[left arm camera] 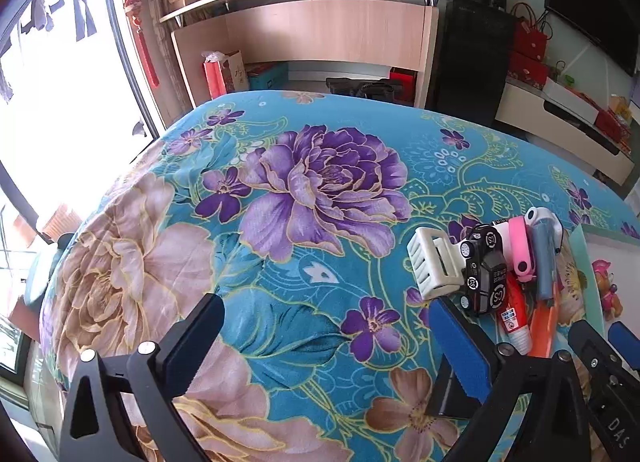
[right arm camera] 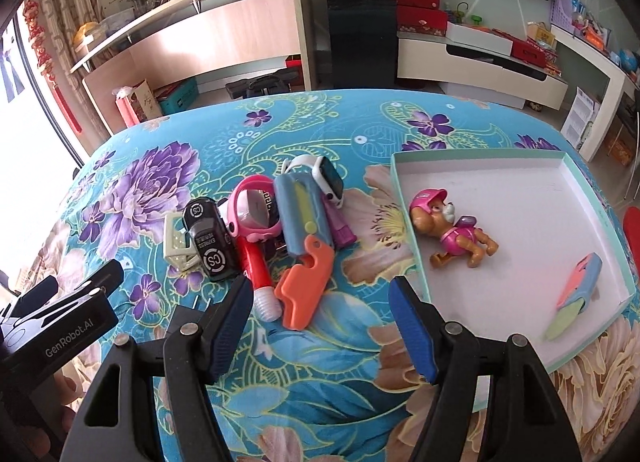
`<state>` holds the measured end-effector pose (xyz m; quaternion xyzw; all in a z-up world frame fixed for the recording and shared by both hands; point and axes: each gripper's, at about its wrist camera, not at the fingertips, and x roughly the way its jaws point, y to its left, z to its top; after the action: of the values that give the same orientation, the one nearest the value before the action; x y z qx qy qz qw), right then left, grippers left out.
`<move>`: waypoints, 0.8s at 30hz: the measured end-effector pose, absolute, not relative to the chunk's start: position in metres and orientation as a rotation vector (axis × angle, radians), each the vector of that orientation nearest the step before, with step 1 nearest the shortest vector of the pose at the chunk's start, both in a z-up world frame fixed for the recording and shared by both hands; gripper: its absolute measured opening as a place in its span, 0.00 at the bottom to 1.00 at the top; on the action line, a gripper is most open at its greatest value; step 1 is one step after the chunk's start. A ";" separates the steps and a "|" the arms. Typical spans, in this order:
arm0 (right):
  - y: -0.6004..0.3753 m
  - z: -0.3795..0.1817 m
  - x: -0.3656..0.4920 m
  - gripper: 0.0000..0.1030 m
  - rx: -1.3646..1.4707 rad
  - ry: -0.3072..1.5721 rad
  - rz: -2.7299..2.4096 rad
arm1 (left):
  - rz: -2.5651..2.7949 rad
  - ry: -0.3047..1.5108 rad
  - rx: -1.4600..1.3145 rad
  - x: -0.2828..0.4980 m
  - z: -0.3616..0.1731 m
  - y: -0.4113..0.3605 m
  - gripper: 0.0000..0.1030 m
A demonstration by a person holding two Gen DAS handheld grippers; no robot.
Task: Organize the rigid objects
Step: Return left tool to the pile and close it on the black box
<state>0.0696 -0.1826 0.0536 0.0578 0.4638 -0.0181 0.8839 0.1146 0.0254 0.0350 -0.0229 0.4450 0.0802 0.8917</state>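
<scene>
Empty left tongs (left arm camera: 328,338) over floral cloth (left arm camera: 280,181)

Each claw was a matte black plastic frame with triangular cut-outs and round silver screws at the finger pivots. The left claw (left arm camera: 328,346) and the right claw (right arm camera: 320,326) both carried ribbed blue pads (right arm camera: 412,330) on their fingers. White "GenRobot.AI" lettering marked one black housing.

Table (right arm camera: 340,362): toy cluster left of centre, namely hair clip (right arm camera: 176,246), toy car (right arm camera: 208,240), watch (right arm camera: 328,177), folding knife (right arm camera: 304,246). Tray (right arm camera: 400,197) at right, holding puppy figure (right arm camera: 452,227) and small knife (right arm camera: 576,298).
</scene>
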 end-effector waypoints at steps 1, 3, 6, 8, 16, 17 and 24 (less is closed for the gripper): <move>-0.181 0.052 0.070 0.69 0.124 0.970 -0.032 | 0.169 0.923 -0.048 0.114 0.035 0.028 1.00; -0.179 0.048 0.072 0.69 0.129 0.982 -0.025 | 0.165 0.922 -0.050 0.114 0.034 0.031 1.00; -0.182 0.044 0.073 0.69 0.136 0.995 -0.046 | 0.132 0.936 -0.069 0.114 0.029 0.030 1.00; -0.186 0.040 0.074 0.69 0.151 1.008 -0.056 | 0.093 0.954 -0.070 0.114 0.025 0.025 1.00; -0.206 0.034 0.074 0.69 0.195 1.015 -0.114 | -0.010 1.005 -0.028 0.113 0.015 0.000 1.00; -0.209 0.034 0.074 0.69 0.202 1.010 -0.120 | -0.022 1.007 -0.021 0.113 0.014 -0.003 1.00; -0.221 0.039 0.071 0.69 0.235 0.974 -0.138 | -0.089 1.031 0.029 0.111 0.008 -0.024 1.00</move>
<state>0.0714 -0.2215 0.0390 0.1128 0.4667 -0.0659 0.8747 0.1108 -0.0235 0.0080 0.0139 0.4926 -0.0424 0.8691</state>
